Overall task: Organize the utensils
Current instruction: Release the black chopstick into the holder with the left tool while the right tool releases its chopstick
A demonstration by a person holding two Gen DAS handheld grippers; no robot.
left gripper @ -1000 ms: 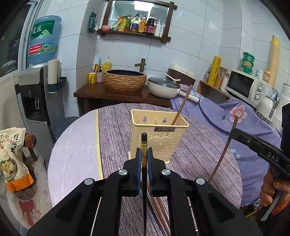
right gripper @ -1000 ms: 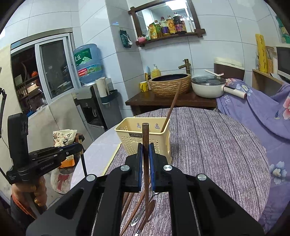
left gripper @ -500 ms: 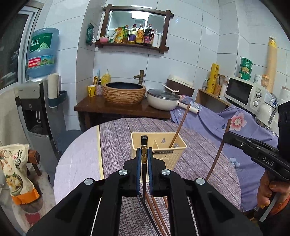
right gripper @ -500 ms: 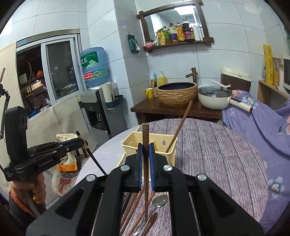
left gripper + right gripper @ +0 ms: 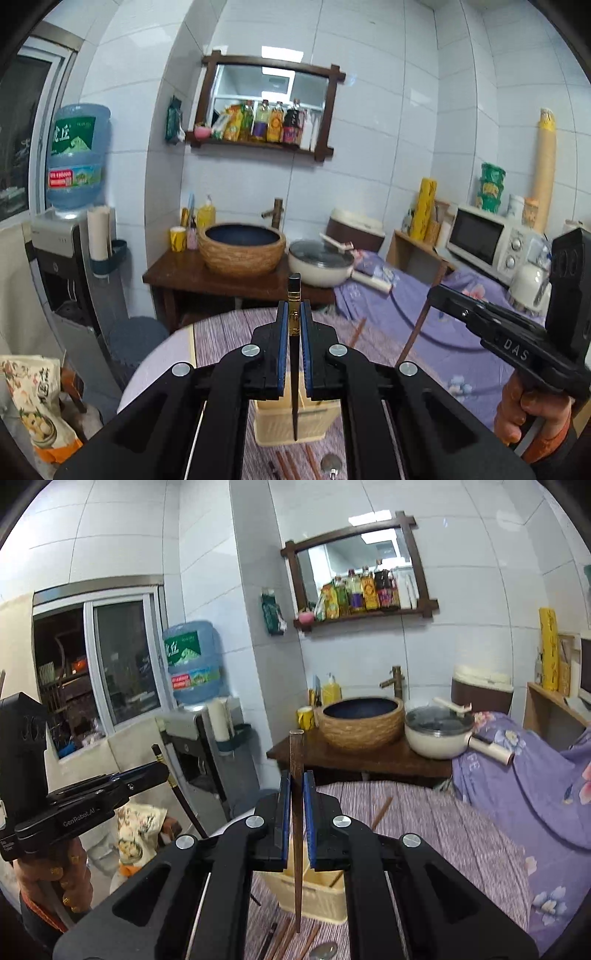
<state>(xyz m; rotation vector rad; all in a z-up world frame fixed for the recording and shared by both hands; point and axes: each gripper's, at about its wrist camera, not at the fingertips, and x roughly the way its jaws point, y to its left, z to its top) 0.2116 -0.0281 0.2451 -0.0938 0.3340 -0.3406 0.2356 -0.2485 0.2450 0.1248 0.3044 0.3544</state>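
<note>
While each gripper is clamped on one upright chopstick, the risk is a miss at the cream utensil basket below. The left gripper pinches a black chopstick with a gold band; the right gripper pinches a brown wooden chopstick. Both tips hang above or in front of the basket, and I cannot tell which. A thin stick could pivot between the pads, strike the rim, or tip the light basket on the striped tablecloth.
</note>
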